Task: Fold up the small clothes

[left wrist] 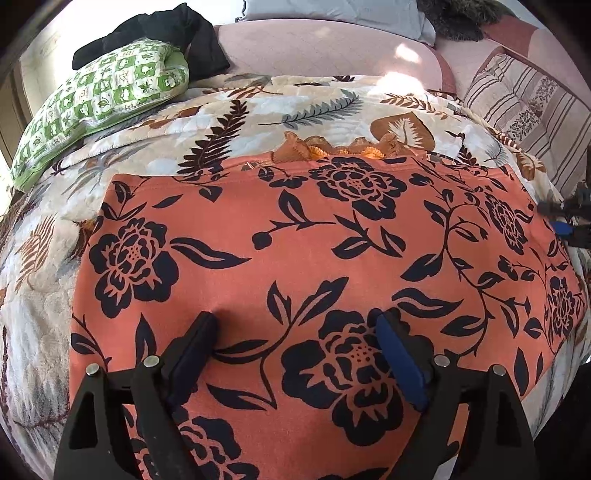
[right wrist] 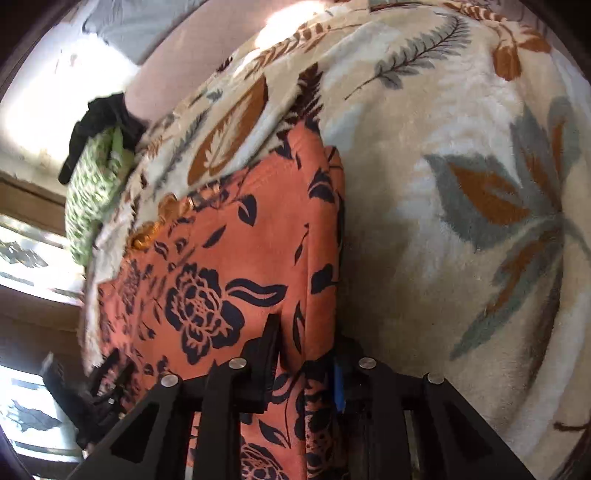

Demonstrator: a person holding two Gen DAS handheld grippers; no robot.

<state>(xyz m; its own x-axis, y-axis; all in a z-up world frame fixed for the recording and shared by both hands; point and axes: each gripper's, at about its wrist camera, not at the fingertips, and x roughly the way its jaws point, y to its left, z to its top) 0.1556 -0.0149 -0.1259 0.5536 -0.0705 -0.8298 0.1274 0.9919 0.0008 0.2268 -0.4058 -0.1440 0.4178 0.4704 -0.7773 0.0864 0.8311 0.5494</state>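
Note:
An orange garment (left wrist: 295, 240) printed with black flowers lies spread flat on a leaf-patterned blanket (left wrist: 221, 122). My left gripper (left wrist: 295, 321) stands open wide, both fingertips resting on the garment's near part. In the right wrist view the same garment (right wrist: 221, 258) runs to its right-hand edge, and my right gripper (right wrist: 304, 343) straddles that edge with its jaws partly apart; cloth fills the gap, but I see no pinch. The right gripper (left wrist: 569, 221) also shows at the garment's far right in the left wrist view. The left gripper (right wrist: 92, 387) appears blurred at lower left.
A frilled orange piece (left wrist: 332, 147) peeks out from under the garment's far edge. A green patterned pillow (left wrist: 103, 99) with black clothing (left wrist: 166, 33) on it lies at the back left. A striped cushion (left wrist: 528, 107) sits back right. Bare blanket (right wrist: 443, 184) spreads right of the garment.

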